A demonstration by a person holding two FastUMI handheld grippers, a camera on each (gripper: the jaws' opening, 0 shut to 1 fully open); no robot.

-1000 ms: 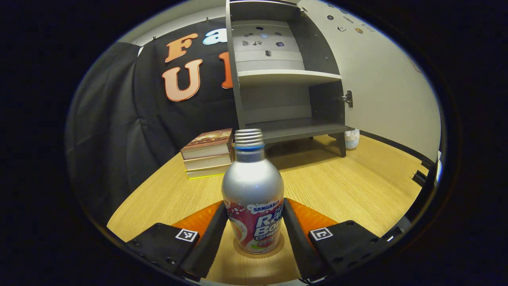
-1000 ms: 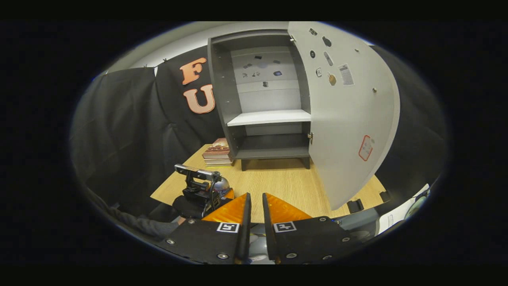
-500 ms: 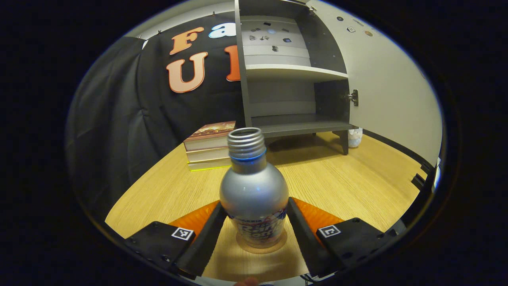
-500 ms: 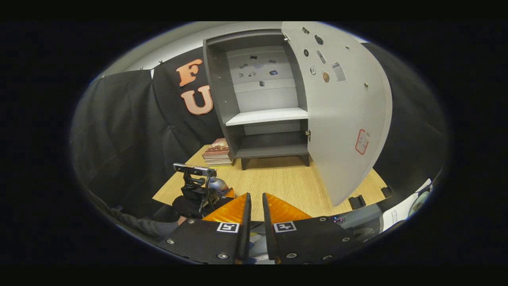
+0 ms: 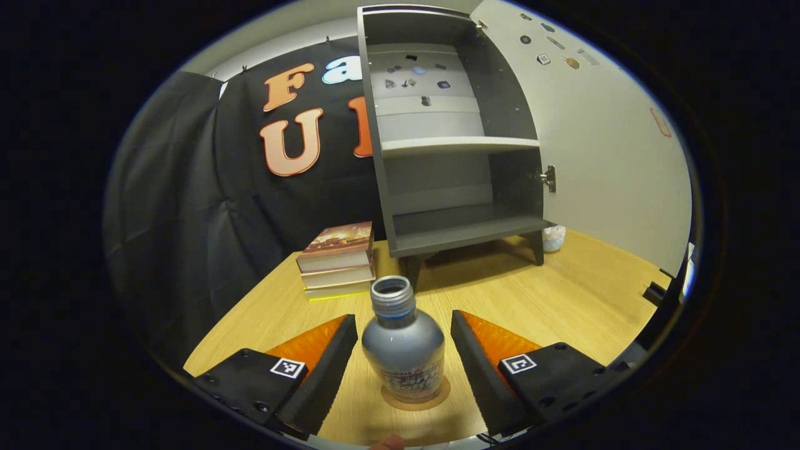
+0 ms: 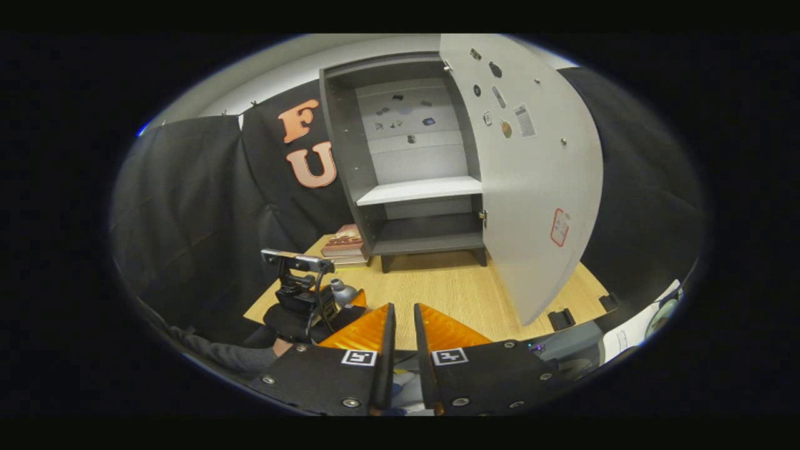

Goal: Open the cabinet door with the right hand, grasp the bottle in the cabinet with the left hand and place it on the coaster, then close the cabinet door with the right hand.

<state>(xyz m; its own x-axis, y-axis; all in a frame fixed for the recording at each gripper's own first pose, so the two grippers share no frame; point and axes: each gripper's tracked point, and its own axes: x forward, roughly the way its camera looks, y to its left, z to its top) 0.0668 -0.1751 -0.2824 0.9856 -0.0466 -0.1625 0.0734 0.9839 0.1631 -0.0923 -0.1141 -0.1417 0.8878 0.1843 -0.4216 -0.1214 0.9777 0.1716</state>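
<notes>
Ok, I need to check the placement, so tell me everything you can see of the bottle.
The bottle is a silvery metal one with a rounded shoulder, a threaded neck with no cap and a printed band around its lower body. It stands upright on the round coaster on the wooden table, between the left gripper's open fingers, which stand clear of it on both sides.

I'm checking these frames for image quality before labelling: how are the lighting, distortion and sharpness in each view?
Left gripper view: warm, dim light, strong fisheye bending of the cabinet and its door; the bottle is sharp and casts a soft shadow on the table. Right gripper view: cooler and evenly lit, the door bowed, slightly soft throughout.
</notes>
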